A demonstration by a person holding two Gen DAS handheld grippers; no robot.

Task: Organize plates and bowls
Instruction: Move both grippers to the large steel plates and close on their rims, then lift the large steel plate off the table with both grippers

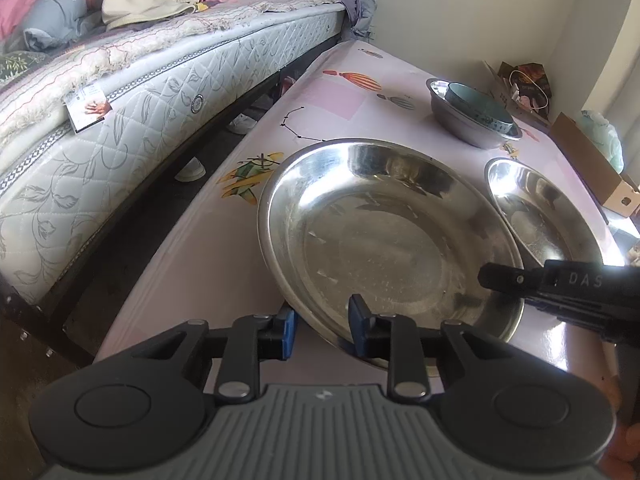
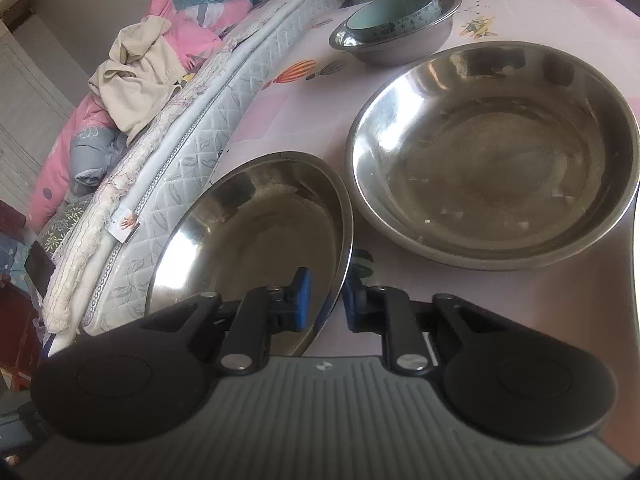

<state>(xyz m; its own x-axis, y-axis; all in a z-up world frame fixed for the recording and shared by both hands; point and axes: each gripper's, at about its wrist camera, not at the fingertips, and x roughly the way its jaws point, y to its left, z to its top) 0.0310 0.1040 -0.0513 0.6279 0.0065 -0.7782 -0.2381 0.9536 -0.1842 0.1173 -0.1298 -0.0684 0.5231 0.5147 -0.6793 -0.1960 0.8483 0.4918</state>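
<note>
- Left wrist view: the left claw (image 1: 322, 326) straddles the near rim of the large steel plate (image 1: 384, 236) on the table (image 1: 192, 264); whether its pads pinch yet, I cannot tell.
- Right claw (image 2: 325, 300) is clenched on the rim of the smaller steel plate (image 2: 256, 232), which is tilted up.
- Both plates look stiff, light and slippery; the thin rim is the best hold.
- A blue ceramic bowl (image 2: 390, 16) sits nested in a steel bowl (image 2: 412, 46) further back.

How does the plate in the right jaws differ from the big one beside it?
The small plate is narrower than the large plate. The small plate is tilted, its rim pinched in the jaws of the right gripper; the large plate lies flat on the table. Both are shiny, empty steel.
</note>
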